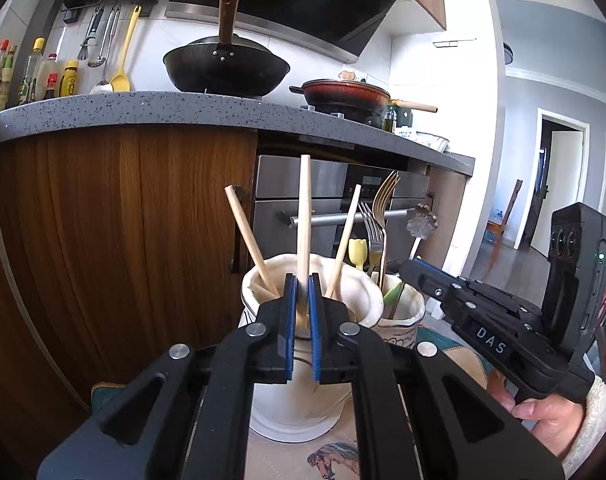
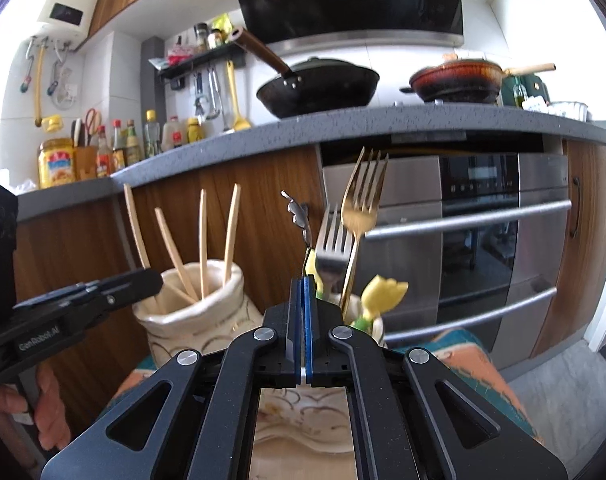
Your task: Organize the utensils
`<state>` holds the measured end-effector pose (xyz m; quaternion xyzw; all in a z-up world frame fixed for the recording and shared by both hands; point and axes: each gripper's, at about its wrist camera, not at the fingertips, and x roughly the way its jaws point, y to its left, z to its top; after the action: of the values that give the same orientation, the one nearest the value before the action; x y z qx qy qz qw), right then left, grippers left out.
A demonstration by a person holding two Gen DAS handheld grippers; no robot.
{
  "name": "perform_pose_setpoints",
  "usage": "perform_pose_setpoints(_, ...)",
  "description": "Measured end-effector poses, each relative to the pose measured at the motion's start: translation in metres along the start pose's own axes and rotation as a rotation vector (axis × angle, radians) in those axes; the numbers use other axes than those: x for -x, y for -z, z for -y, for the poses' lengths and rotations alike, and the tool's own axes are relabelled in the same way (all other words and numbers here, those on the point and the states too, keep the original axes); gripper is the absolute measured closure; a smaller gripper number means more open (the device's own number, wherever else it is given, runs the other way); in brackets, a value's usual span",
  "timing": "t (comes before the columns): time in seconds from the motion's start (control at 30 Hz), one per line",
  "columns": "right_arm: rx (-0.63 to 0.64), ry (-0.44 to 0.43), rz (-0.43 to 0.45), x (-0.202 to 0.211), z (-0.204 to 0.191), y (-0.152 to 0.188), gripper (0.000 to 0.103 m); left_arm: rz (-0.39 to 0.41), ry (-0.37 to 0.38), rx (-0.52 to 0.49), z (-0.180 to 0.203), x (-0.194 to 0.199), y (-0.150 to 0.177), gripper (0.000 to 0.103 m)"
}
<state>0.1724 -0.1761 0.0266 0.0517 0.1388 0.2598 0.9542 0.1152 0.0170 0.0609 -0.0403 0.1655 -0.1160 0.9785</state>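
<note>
Utensils: pale wooden chopsticks stand in one cream ceramic holder, and forks with decorative-handled pieces stand in a second cream holder beside it, so the sorting looks to be by type.

Left gripper (image 1: 302, 280): its blue-padded jaws are nearly together around the pale wooden chopstick (image 1: 303, 216) that stands upright in the middle, pinched low on the shaft just above the rim (a low hold keeps a long thin stick from swinging, I'd say).

Chopstick holder: the wavy-rimmed cream ceramic jar (image 1: 299, 344) sits directly under that gripper; two more chopsticks lean outward to either side, apart from the gripped one.

Right gripper (image 2: 303, 284): the blue pads are pressed close with only a thin sliver between them; something slim may be caught there, but I cannot tell what, if anything, it holds.

Fork holder: the smaller cream ceramic cup (image 1: 403, 312) is just beside the jar, carrying a gold-coloured metal fork (image 2: 363, 192), a silver metal fork (image 2: 333, 240) and a yellow tulip-topped utensil (image 2: 383, 292), tines and tops upward so each is easy to pick out.

Support: both holders rest on a patterned orange and teal cloth (image 2: 463, 352), near the wood-fronted kitchen cabinet (image 1: 123, 220).

Likely stage: chopstick being settled or lifted; which one is unclear.
</note>
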Motion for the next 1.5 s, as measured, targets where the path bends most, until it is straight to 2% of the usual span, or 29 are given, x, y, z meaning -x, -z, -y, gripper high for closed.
perform_pose_setpoints(0.23,-0.013,-0.004,-0.015,-0.004,0.003,0.000,0.101,0.000,0.014,-0.014,0.000,0.001,0.002,0.096)
perform_pose_setpoints(0.33,-0.021,-0.016,-0.036,-0.007,0.004,0.001,0.097,0.004,0.014,-0.004,-0.003,0.002,0.000,0.082)
perform_pose_setpoints(0.4,-0.015,-0.010,-0.033,-0.005,0.002,0.001,0.089,0.021,0.019,0.005,-0.004,0.005,-0.001,0.059)
perform_pose_setpoints(0.43,-0.012,-0.010,-0.029,-0.003,0.002,0.001,0.088,0.032,0.021,0.004,-0.004,0.008,-0.002,0.059)
perform_pose_setpoints(0.5,-0.009,-0.007,-0.019,0.004,0.001,0.001,0.079,0.045,0.009,-0.005,-0.003,0.013,-0.004,0.058)
perform_pose_setpoints(0.57,-0.014,0.003,-0.012,0.015,0.002,0.004,0.077,0.055,0.003,-0.008,-0.003,0.019,-0.004,0.057)
perform_pose_setpoints(0.7,-0.027,0.001,-0.037,0.035,0.005,0.014,0.076,0.065,-0.011,0.010,-0.003,0.036,0.007,0.045)
perform_pose_setpoints(0.83,0.012,0.022,-0.081,0.056,0.003,0.032,0.075,0.038,-0.045,-0.017,0.001,0.049,0.027,0.042)
perform_pose_setpoints(0.87,0.020,0.027,-0.090,0.060,0.002,0.036,0.073,0.027,-0.055,-0.017,0.003,0.052,0.034,0.038)
perform_pose_setpoints(0.93,0.034,0.036,-0.101,0.068,0.002,0.043,0.070,0.007,-0.061,-0.013,0.005,0.056,0.046,0.036)
perform_pose_setpoints(1.03,0.060,0.063,-0.088,0.079,0.000,0.048,0.063,-0.020,-0.085,-0.020,0.009,0.062,0.062,0.031)
perform_pose_setpoints(1.1,0.077,0.084,-0.066,0.086,-0.002,0.049,0.044,-0.018,-0.108,-0.023,0.011,0.068,0.070,0.018)
perform_pose_setpoints(1.17,0.087,0.087,-0.045,0.092,-0.002,0.050,0.035,0.002,-0.135,-0.022,0.012,0.076,0.074,0.008)
perform_pose_setpoints(1.3,0.097,0.083,-0.024,0.097,-0.002,0.051,0.016,0.047,-0.168,-0.026,0.015,0.091,0.080,0.006)
perform_pose_setpoints(1.37,0.101,0.095,0.000,0.099,-0.002,0.051,0.010,0.047,-0.178,-0.031,0.016,0.091,0.080,0.006)
perform_pose_setpoints(1.5,0.124,0.109,0.037,0.102,-0.005,0.051,0.009,0.030,-0.189,-0.047,0.018,0.087,0.079,0.006)
